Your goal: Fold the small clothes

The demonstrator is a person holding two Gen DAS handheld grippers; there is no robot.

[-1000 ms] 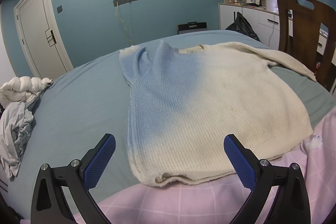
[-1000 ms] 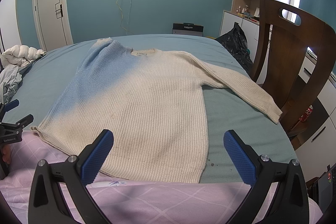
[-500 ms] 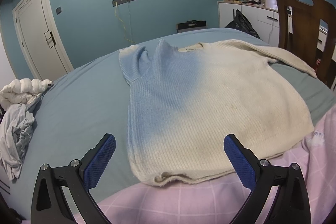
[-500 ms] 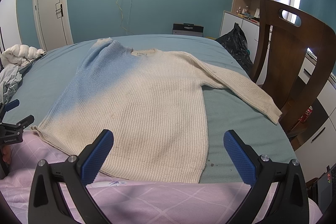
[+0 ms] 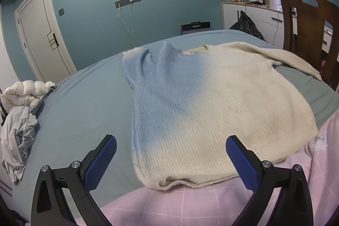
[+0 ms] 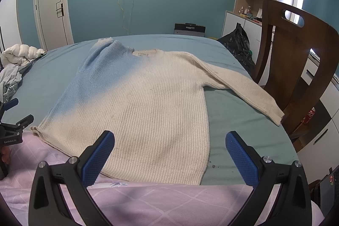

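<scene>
At nine o'clock in the left wrist view we see a heap of grey and white clothes [image 5: 20,120] bunched at the edge of the bed [image 5: 84,103], which is covered in a blue-green sheet. Our left gripper [image 5: 171,159] hovers low at six o'clock with its blue-padded jaws spread wide apart and nothing between them; it sits above the near edge of the bed, just short of the sweater's hem.

The sweater [image 5: 211,103] lies flat and face up across the middle of the bed, neck toward twelve o'clock. Its knit is pale blue on the shoulder toward ten o'clock and fades to cream toward three o'clock. The blue sleeve is bunched up by the collar; we cannot tell exactly how it is folded. The hem rests on a pink checked blanket [image 5: 190,204] at six o'clock.

In the right wrist view our right gripper [image 6: 170,154] hangs over the sweater's lower right part, jaws likewise held wide and empty. The cream sleeve [image 6: 243,88] stretches out toward three o'clock, its cuff near the bed's edge. Beyond it stands a dark wooden chair [image 6: 296,60], with a black bag [image 6: 238,43] at one o'clock.
</scene>
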